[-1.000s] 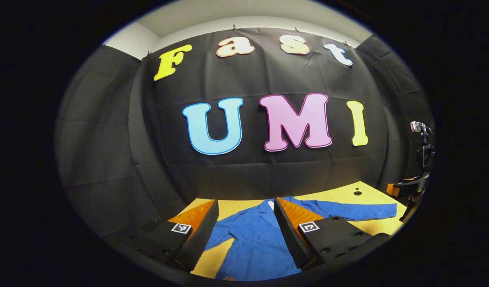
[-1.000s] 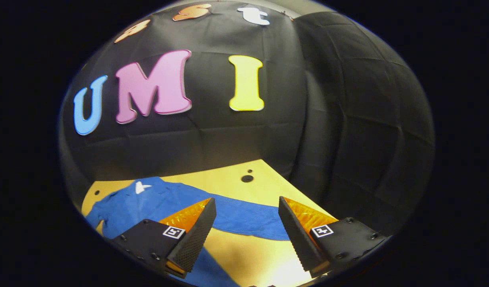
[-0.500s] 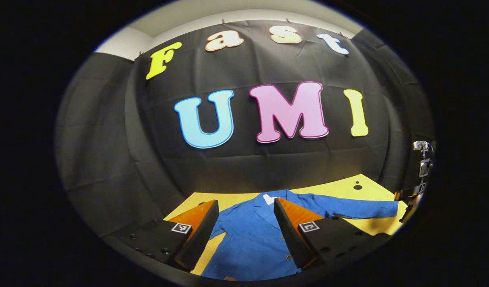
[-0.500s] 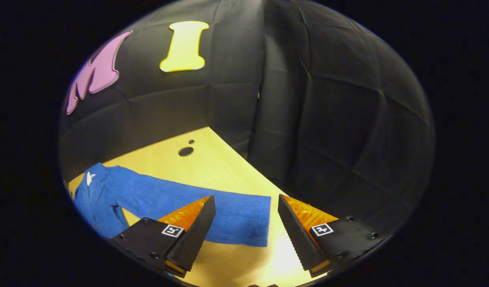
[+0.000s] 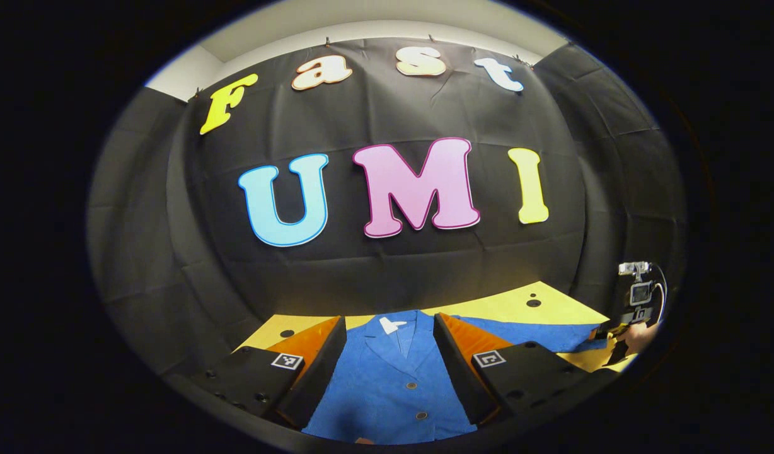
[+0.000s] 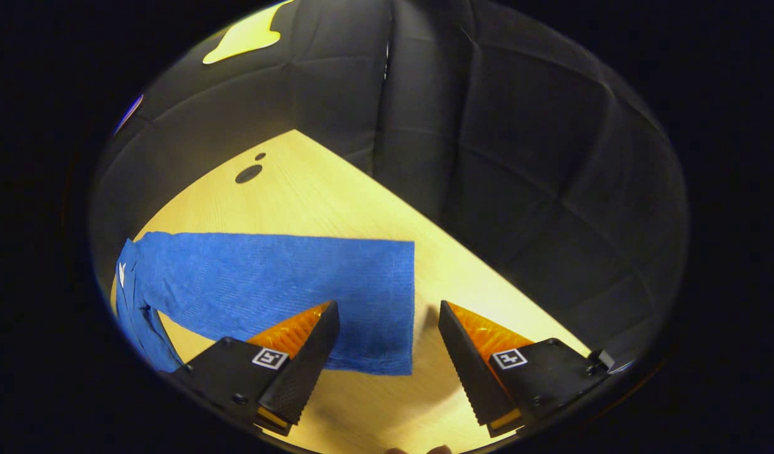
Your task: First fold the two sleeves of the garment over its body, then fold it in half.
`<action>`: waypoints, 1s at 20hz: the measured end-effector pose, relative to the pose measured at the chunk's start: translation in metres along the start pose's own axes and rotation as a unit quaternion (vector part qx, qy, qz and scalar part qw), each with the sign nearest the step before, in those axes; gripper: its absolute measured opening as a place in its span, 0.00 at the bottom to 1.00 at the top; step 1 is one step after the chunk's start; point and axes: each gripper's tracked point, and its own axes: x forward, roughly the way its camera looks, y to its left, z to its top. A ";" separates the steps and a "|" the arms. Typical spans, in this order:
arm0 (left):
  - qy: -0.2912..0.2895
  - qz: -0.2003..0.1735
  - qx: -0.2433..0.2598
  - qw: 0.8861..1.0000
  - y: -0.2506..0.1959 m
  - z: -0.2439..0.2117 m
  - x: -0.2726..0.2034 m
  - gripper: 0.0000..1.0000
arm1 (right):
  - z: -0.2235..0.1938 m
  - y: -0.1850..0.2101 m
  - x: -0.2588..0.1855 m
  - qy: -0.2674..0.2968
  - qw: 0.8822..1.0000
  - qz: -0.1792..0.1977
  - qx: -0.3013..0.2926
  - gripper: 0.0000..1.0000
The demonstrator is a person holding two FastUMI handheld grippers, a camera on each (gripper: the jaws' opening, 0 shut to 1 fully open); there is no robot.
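A blue button-front jacket (image 5: 393,384) lay flat on the pale wooden table (image 5: 507,306), collar toward the far black cloth wall and its front facing up, with two buttons showing down the middle. In the left gripper view, the left gripper (image 5: 387,369) hovered above the jacket's body with its fingers spread wide, holding nothing; the collar and its small white label (image 5: 390,325) sat in the gap between them. From the jacket's shoulder one sleeve (image 6: 280,287) ran out flat to the right across the table, unfolded. At the far right edge of the same view the right gripper (image 5: 614,334) appeared small, near the end of that sleeve, with part of a hand (image 5: 642,334) behind it; whether it touched the cloth there was hard to judge at that size. In the right gripper view, the right gripper (image 6: 387,366) was tilted down over the sleeve's cuff end, fingers wide apart and empty. The straight cuff edge fell in the gap between the fingers, the left-hand finger (image 6: 299,372) over blue cloth and the right-hand one (image 6: 469,372) over bare wood. Two dark round holes (image 6: 248,173) marked the table farther off, near the cloth wall.
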 end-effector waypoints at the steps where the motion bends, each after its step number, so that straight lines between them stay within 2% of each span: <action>1: -0.004 0.001 -0.003 1.000 0.002 0.002 0.002 0.80 | -0.002 -0.001 0.002 0.008 1.000 -0.002 0.003 1.00; 3: -0.003 0.003 -0.009 1.000 0.005 0.001 0.004 0.80 | 0.002 0.002 0.002 0.005 1.000 0.002 0.004 1.00; 6: -0.002 0.010 -0.005 1.000 0.012 -0.002 0.001 0.80 | 0.003 0.008 0.007 0.011 1.000 0.007 0.010 0.62; 7: -0.006 0.011 -0.002 1.000 0.014 -0.001 -0.001 0.80 | 0.001 0.014 0.006 0.021 0.999 0.017 0.022 0.61; 9: -0.004 0.009 -0.002 1.000 0.016 -0.004 -0.002 0.80 | 0.002 0.017 0.005 0.022 0.999 0.029 0.037 0.14; 10: 0.001 0.009 -0.004 1.000 0.017 -0.007 -0.001 0.80 | 0.001 0.019 0.002 0.027 0.998 0.040 0.044 0.14; 11: 0.005 0.010 -0.007 1.000 0.020 -0.011 -0.002 0.80 | 0.004 0.021 0.006 0.024 0.997 0.053 0.053 0.00; 13: 0.009 0.010 -0.012 1.000 0.024 -0.013 -0.003 0.80 | 0.002 0.025 0.004 0.032 0.995 0.070 0.066 0.01; 15: 0.009 0.013 -0.010 1.000 0.030 -0.013 -0.005 0.80 | 0.004 0.026 -0.001 0.030 0.995 0.067 0.070 0.01; 18: -0.001 0.012 -0.007 1.000 0.040 -0.007 -0.009 0.80 | 0.032 0.035 -0.027 -0.030 0.995 0.071 0.068 0.01; 20: -0.002 0.006 -0.008 1.000 0.046 -0.008 -0.012 0.80 | 0.039 0.051 -0.046 -0.040 0.993 0.086 0.071 0.00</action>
